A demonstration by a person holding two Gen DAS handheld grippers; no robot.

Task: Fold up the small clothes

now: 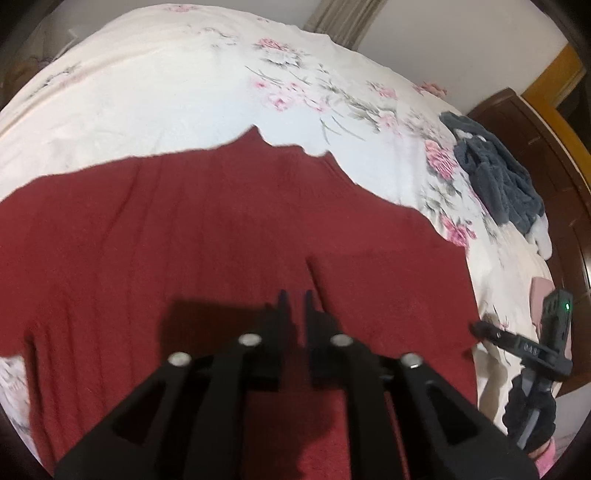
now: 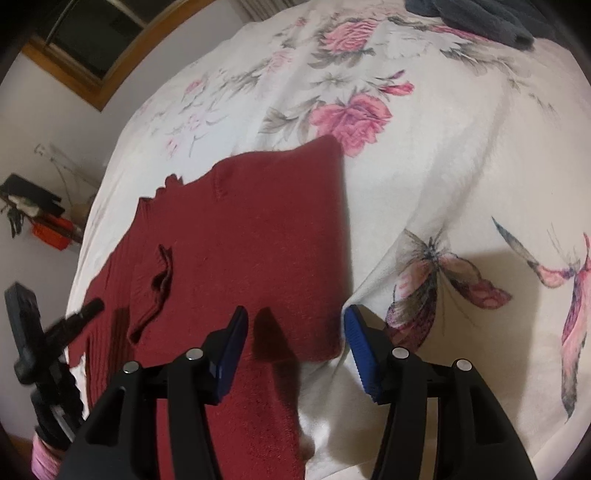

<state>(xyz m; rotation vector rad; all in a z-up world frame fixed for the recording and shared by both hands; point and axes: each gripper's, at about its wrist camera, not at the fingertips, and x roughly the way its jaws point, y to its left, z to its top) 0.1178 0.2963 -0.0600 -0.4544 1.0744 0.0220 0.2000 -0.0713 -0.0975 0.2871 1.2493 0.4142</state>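
A dark red knitted sweater (image 1: 221, 229) lies spread flat on the floral bed sheet (image 1: 166, 92). My left gripper (image 1: 294, 297) hovers just above its middle, fingers drawn almost together with only a thin slit and no cloth visibly between them. It throws a shadow on the knit. In the right wrist view the sweater (image 2: 251, 229) has a sleeve folded over it, and the left gripper (image 2: 88, 308) shows at the sweater's left edge. My right gripper (image 2: 295, 326) is open, and its blue pads (image 2: 236, 332) straddle the sweater's near right edge. The right gripper (image 1: 478, 326) appears beside the sweater's right side.
A dark grey fleece garment (image 1: 498, 177) lies bunched near the bed's far right edge, seen also as grey fleece (image 2: 480, 18). Dark wooden furniture (image 1: 546, 155) borders the bed there. A wall shelf with small items (image 2: 37, 214) hangs beyond the bed's left side.
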